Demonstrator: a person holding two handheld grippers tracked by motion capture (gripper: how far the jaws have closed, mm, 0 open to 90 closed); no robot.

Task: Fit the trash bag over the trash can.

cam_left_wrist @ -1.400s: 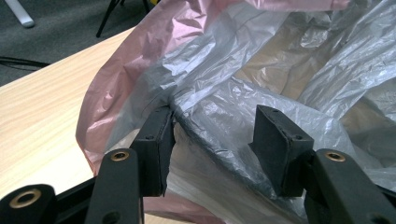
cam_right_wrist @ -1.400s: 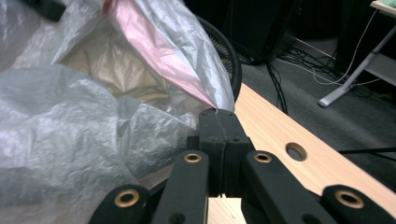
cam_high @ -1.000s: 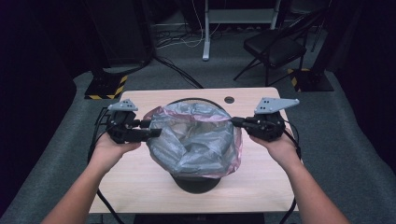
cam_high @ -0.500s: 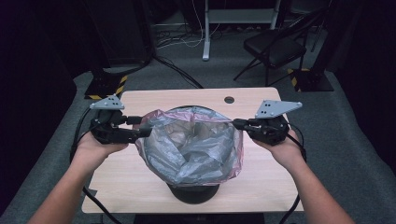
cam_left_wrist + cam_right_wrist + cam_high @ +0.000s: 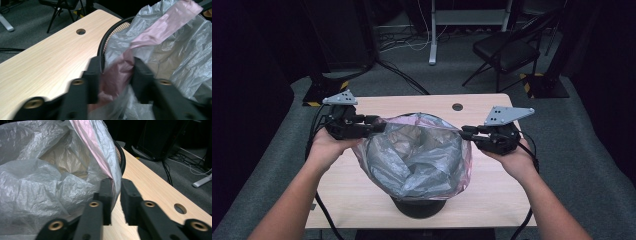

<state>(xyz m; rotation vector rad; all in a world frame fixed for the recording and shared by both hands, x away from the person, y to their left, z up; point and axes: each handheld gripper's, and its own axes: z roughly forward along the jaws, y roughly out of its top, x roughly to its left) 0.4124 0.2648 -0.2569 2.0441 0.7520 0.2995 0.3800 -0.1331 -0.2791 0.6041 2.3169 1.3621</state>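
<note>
Bag (image 5: 417, 160) sits in the bin (image 5: 418, 206) on the table (image 5: 492, 185). Left gripper (image 5: 379, 126) closing on bag's pink edge (image 5: 117, 72); right gripper (image 5: 466, 133) pinches other side, just loosening. Next: pull edge down over the bin's rim, prob.

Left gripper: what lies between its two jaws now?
In the left gripper view, the left gripper has the bag's pink rim band bunched between its jaws.

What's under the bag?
A black mesh bin: its rim shows beside the bag, and its base sticks out below. The bag drapes over the bin's walls, so its inside is hidden.
</note>
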